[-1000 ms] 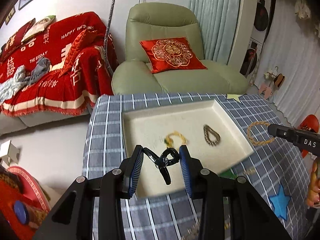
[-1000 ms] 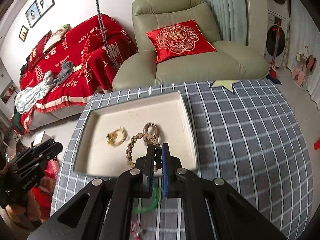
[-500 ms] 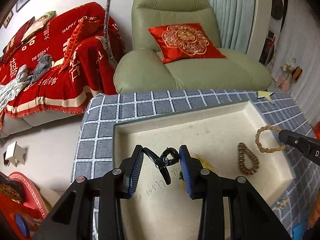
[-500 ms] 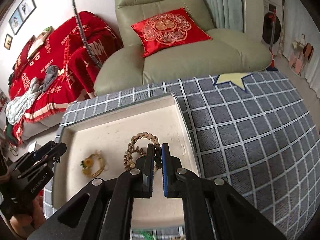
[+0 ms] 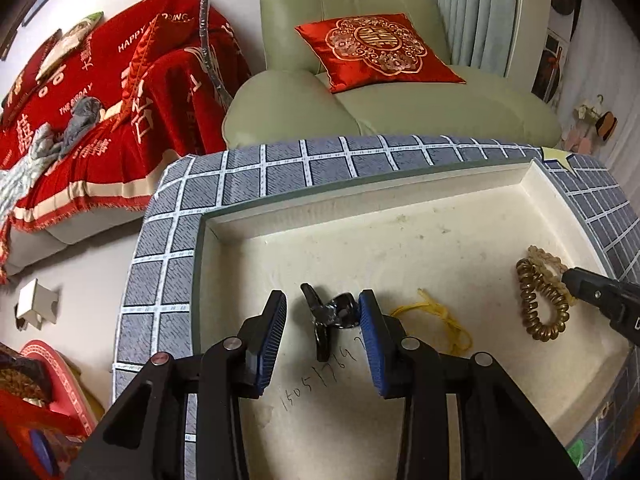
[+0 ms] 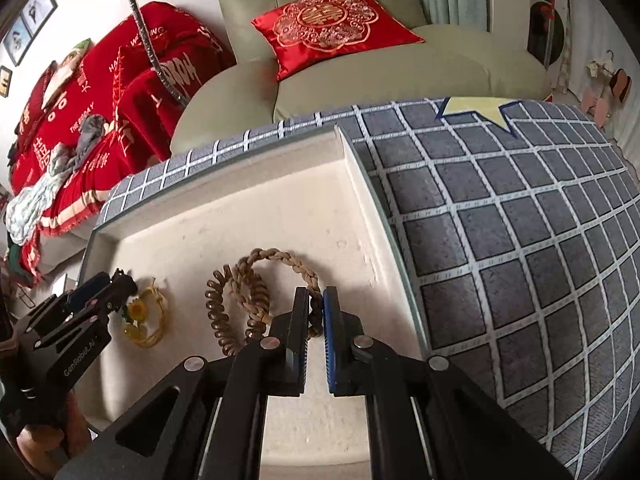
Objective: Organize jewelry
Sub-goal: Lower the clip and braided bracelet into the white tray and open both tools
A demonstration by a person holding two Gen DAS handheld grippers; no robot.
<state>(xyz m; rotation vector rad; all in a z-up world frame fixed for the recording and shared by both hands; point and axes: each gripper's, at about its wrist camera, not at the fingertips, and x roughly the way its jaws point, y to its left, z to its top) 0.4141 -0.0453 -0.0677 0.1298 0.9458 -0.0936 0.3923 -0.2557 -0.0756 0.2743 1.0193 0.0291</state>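
From the left wrist view, the left claw (image 5: 322, 316) stands open over the white tray (image 5: 400, 216), which sits on the checked desk (image 5: 240, 184). A small black hair clip (image 5: 328, 316) lies on the tray floor between its pads, apparently let go; whether one pad touches it is hard to tell. It looks stiff and light, best pinched across its body. Beside it lies a thin yellow cord bracelet (image 5: 440, 320), limp and half hidden behind the right pad. Near the tray's right edge rests a bronze spiral tie (image 5: 540, 304).

From the right wrist view, the right claw (image 6: 316, 312) is closed on the braided rope bracelet (image 6: 280, 260), which droops onto the tray and overlaps the spiral tie. It seems soft and floppy, so any strand serves. The pinched stretch is hidden.
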